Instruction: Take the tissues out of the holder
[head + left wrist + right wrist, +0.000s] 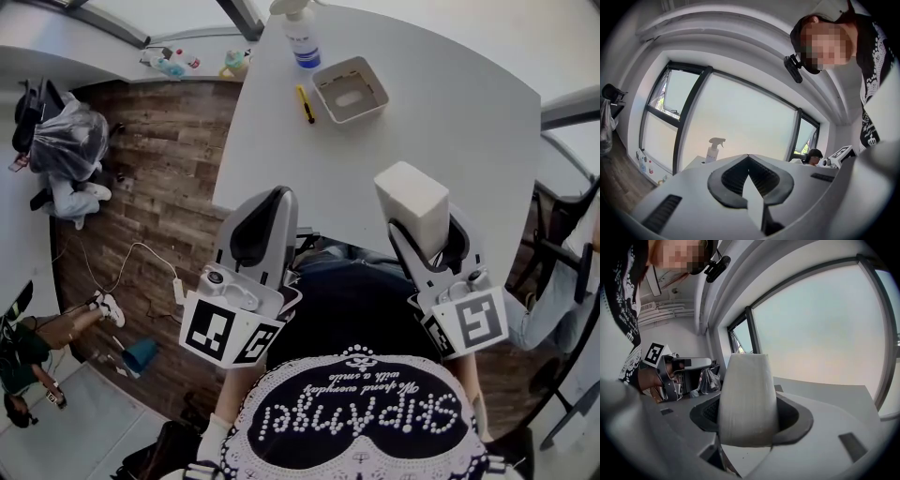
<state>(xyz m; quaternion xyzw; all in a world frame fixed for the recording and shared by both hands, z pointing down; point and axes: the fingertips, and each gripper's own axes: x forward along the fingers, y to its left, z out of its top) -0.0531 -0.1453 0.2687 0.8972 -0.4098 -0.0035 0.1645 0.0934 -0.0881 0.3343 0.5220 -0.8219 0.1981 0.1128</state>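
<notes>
The tissue holder (349, 89), a pale square open-topped box, stands on the white table (450, 112) at the far side, with only its floor showing inside. A white block of tissues (411, 199) is held up over the table's near edge, and my right gripper (429, 244) is shut on it. In the right gripper view the tissue block (747, 399) fills the space between the jaws. My left gripper (267, 214) hovers level with it to the left, off the table's corner. Its jaws (748, 159) are shut with nothing in them.
A spray bottle (300, 33) stands at the table's far edge, with a yellow marker (306, 103) lying left of the holder. Wooden floor, cables and a person's legs lie to the left. Another person sits beyond the table (814, 155).
</notes>
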